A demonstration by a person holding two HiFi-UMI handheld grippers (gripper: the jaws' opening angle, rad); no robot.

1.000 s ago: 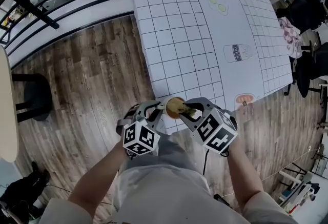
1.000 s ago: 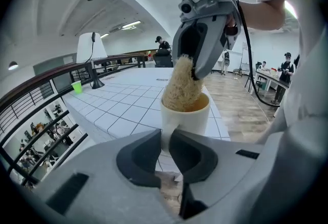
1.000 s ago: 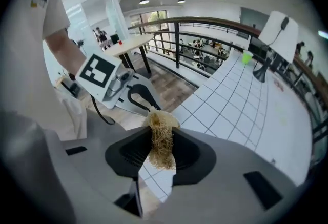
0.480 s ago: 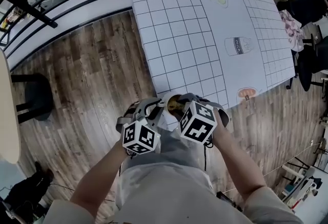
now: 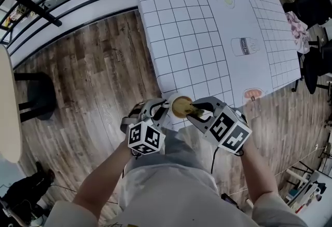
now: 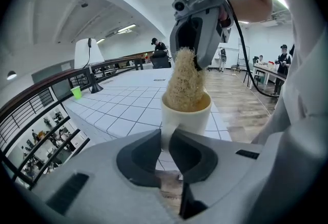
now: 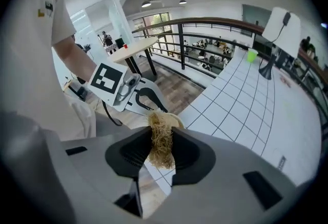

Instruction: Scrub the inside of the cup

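Cup [image 6: 185, 115] is clamped in our left gripper's [image 6: 164, 142] jaws, pinched by a narrow part on its near side. Our right gripper's [image 5: 199, 115] jaws clamp the fibrous scrubber [image 6: 185, 82], tip inside the cup. Half a second ago this gripper covered the cup; it has swung rightward, so we judge scrubbing mid-stroke. Cup hangs at the gridded table's [image 5: 181, 39] near corner, over wood floor [image 5: 93, 75].

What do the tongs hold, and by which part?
Left tongs: cup, by a thin part at its side, likely the handle. Right tongs: scrubber, by its free end.
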